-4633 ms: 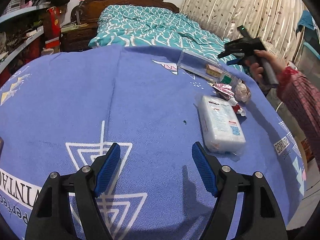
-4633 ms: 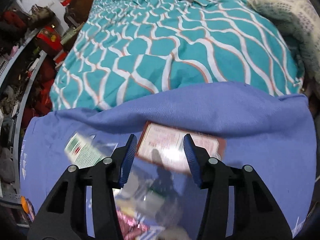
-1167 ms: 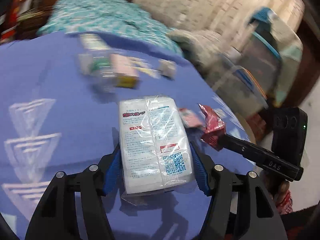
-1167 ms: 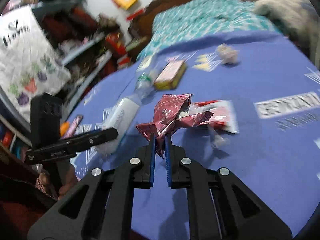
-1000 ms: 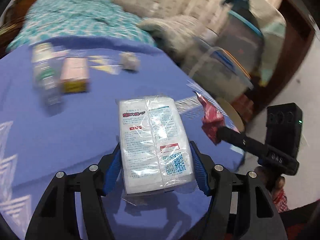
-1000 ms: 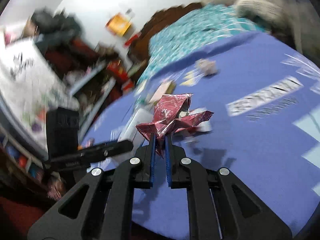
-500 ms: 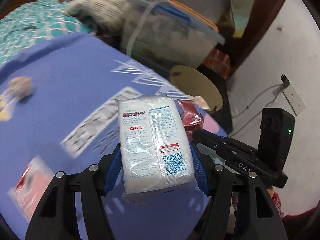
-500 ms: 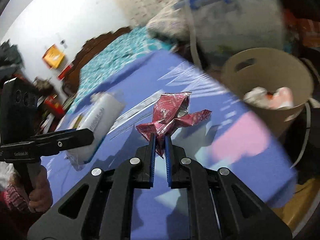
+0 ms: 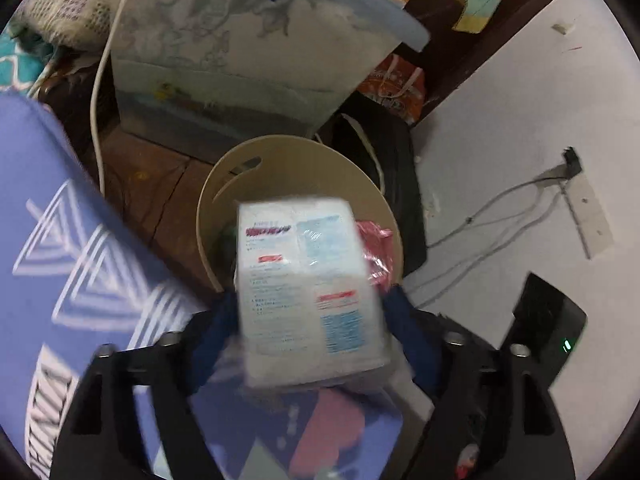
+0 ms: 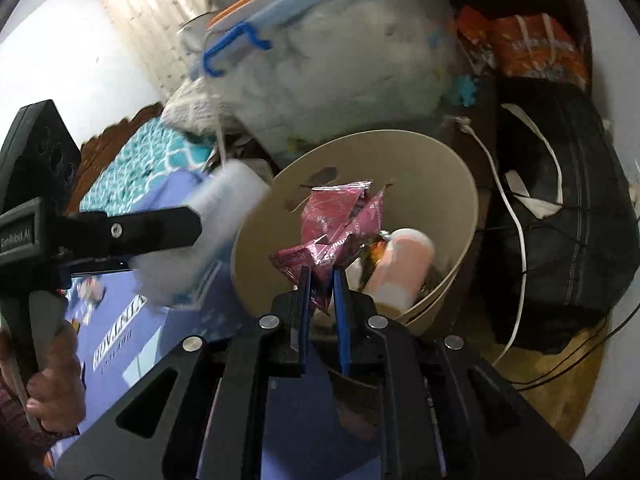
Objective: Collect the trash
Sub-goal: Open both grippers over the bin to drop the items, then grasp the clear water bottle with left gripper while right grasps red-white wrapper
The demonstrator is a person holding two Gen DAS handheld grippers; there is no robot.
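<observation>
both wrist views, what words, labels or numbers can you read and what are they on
"Genrobot.AI": on the side of the left gripper, first letters unsure.
"VINTA": partial white letters on the blue cloth, the rest cut off.
White packet: printed lines and a code patch, too blurred to read.
Red wrapper: print too crumpled and blurred to read.

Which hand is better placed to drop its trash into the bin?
Right. Its gripper hangs directly over the beige bin, red wrapper between parting jaws. The left gripper, white packet loosening, sits over the rim nearer the table.
</observation>
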